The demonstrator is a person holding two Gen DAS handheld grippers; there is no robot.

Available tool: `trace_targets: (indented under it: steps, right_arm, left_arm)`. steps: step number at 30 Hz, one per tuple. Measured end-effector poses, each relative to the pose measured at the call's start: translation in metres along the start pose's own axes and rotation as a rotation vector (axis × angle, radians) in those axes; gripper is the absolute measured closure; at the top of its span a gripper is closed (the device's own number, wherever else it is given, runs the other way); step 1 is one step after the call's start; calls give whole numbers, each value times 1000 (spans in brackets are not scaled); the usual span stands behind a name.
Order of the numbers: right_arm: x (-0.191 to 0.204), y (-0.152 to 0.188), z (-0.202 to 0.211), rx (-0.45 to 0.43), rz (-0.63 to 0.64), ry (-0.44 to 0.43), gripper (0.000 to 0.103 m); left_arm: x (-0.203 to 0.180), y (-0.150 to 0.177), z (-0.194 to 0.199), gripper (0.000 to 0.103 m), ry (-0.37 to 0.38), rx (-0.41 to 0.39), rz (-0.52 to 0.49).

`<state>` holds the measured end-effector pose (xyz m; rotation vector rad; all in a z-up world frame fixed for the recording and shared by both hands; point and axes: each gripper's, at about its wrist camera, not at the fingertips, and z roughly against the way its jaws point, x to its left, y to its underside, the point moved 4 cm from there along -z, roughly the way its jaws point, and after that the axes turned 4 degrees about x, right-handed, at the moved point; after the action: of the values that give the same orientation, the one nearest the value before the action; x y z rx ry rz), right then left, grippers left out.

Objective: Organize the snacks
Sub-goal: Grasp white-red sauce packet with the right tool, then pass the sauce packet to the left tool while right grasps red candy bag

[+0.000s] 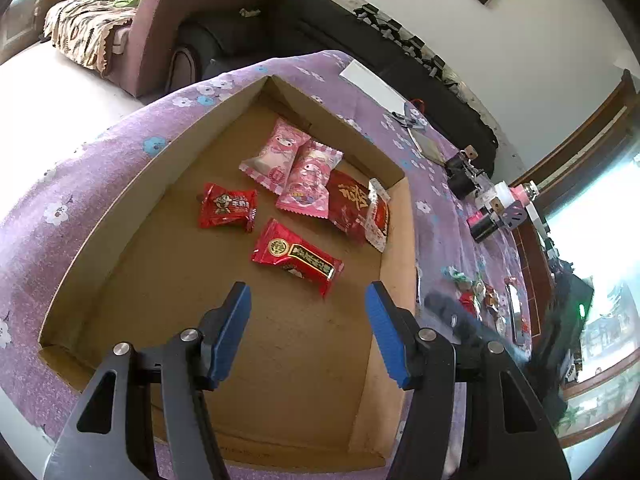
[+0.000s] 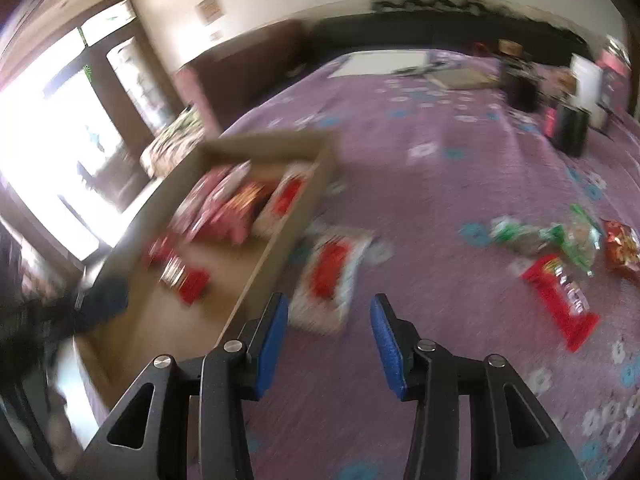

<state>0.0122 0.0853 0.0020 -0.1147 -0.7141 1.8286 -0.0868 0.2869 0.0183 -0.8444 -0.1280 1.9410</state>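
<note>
The job looked a little over half done. The cardboard box (image 1: 224, 128) lay on the purple flowered cloth (image 1: 60, 184) and already held six packets, counted in the left wrist view: two pink ones (image 1: 276, 152) toward twelve o'clock, one small red one (image 1: 228, 208) at nine o'clock, one long red one with a black label (image 1: 298, 256) at six o'clock, one dark red one (image 1: 346, 204) and one clear-edged red one (image 1: 378, 216) at three o'clock against the wall. The left gripper (image 1: 308, 332) hovered over the bare floor of the box with its blue fingers spread and nothing between them. The right gripper (image 2: 329, 344) was likewise spread and empty above the cloth, and its view was blurred. Still outside the box, a white-and-red packet (image 2: 332, 276) lay just beside the box wall at twelve o'clock of that gripper, a red bar (image 2: 560, 300) at two o'clock, and beyond it a loose cluster of green wrappers (image 2: 560, 236) and one red-gold wrapper (image 2: 620, 248); the blur kept the green ones from being counted surely.
</note>
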Motion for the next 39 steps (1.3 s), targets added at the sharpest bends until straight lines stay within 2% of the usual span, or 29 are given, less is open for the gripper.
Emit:
trace_targets:
  steps: [6, 8, 9, 12, 18, 19, 21, 23, 24, 26, 28, 32, 35, 39]
  right_arm:
    - [1, -24, -30, 51, -11, 20, 58]
    - [4, -24, -38, 69, -11, 19, 69]
    - [5, -24, -39, 61, -6, 28, 81]
    - [1, -17, -32, 61, -13, 34, 82]
    - [-41, 23, 10, 71, -78, 106, 82]
    - [-49, 30, 18, 70, -93, 109, 78]
    - [-66, 44, 32, 61, -131, 108, 77]
    - [-80, 53, 46, 57, -154, 67, 73]
    - [-87, 56, 53, 53, -155, 16, 71]
    - [-104, 52, 70, -3, -168, 0, 70]
    - [-129, 43, 85, -67, -203, 43, 59]
    - [-153, 23, 81, -85, -203, 103, 59]
    - [-147, 13, 58, -45, -138, 113, 59]
    - [-134, 10, 33, -27, -50, 186, 59]
  left_arm:
    - [-12, 2, 1, 44, 14, 4, -28]
    - [-17, 5, 1, 44, 15, 8, -41]
    - [-19, 6, 1, 44, 14, 11, -49]
    - [-28, 10, 2, 44, 18, 24, -75]
    - [-55, 19, 5, 44, 58, 33, -155]
    - [-59, 21, 3, 44, 65, 39, -164]
    - [-68, 25, -2, 44, 75, 56, -180]
    - [-78, 31, -10, 44, 83, 80, -199]
    - [-83, 34, -12, 44, 85, 88, -210]
    - [-95, 41, -13, 44, 86, 99, -243]
    - [-103, 46, -14, 44, 86, 101, -276]
    - [-120, 58, -21, 44, 66, 123, -333]
    - [-135, 70, -28, 44, 46, 146, -387]
    - [-152, 84, -40, 44, -10, 162, -474]
